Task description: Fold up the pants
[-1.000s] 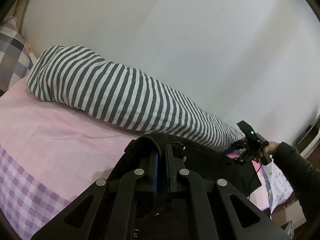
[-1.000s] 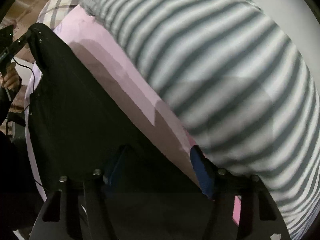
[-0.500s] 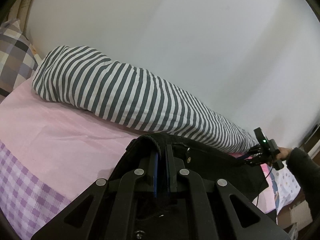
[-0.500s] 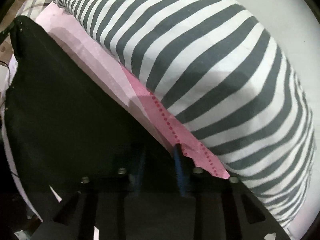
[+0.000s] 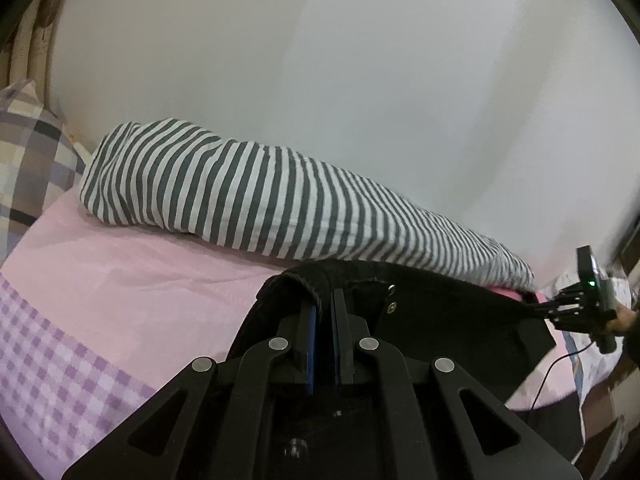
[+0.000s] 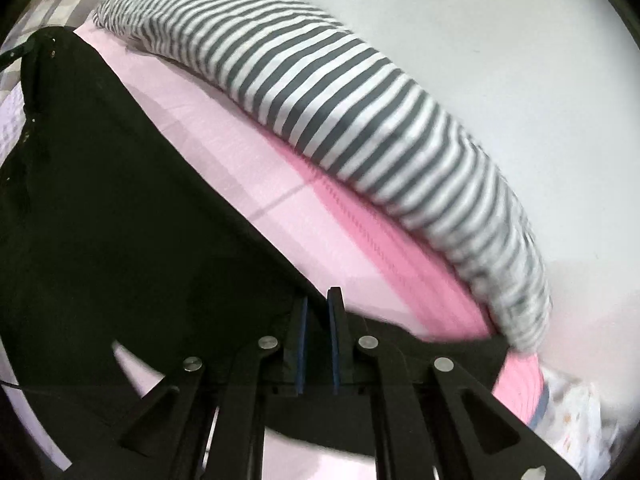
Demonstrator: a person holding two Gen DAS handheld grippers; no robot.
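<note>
Black pants [image 5: 432, 312] hang stretched above a pink bed sheet [image 5: 132, 276]. My left gripper [image 5: 324, 304] is shut on the waistband end, near two metal snaps. My right gripper [image 6: 318, 304] is shut on the far end of the pants [image 6: 120, 208]; the cloth runs taut from it to the upper left. The right gripper also shows far right in the left wrist view [image 5: 576, 308], held by a hand, pinching the cloth.
A long grey-and-white striped bolster [image 5: 260, 208] lies along the white wall [image 5: 360, 72]; it also shows in the right wrist view [image 6: 340, 92]. A checked pillow [image 5: 28, 160] sits at the left. A purple checked sheet [image 5: 48, 380] covers the near bed.
The right gripper closed on the pants end and pulled away to the right and up. The pants are now stretched taut between both grippers. The left gripper kept its hold and rose slightly.
</note>
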